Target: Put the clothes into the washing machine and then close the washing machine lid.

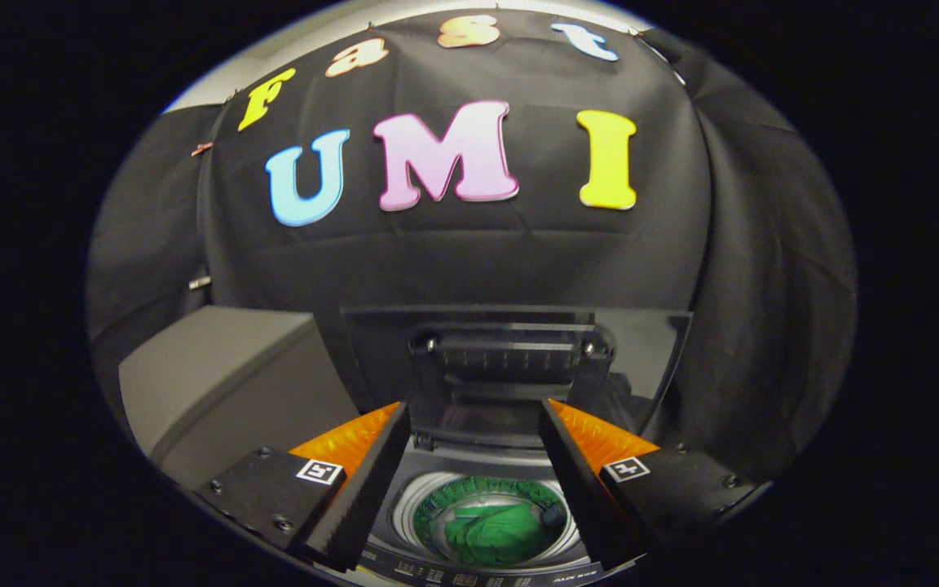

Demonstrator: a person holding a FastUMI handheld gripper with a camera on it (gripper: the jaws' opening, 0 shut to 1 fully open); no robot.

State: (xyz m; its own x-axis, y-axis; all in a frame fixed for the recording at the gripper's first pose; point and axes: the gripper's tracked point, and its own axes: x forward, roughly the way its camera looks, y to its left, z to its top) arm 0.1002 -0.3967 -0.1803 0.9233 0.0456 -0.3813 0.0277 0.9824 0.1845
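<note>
Green clothes point(492, 530) lie inside washing machine point(486, 509) drum, below and between the fingers. Gripper point(473, 432) jaws open, empty. Lid point(510, 359) upright at far side. Advise: hook lid top edge, bring down slow w/ no slam.

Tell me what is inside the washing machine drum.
A green garment lies in the drum, seen between the open, empty fingers. Anything beneath it is covered. The lid stands raised behind.
</note>
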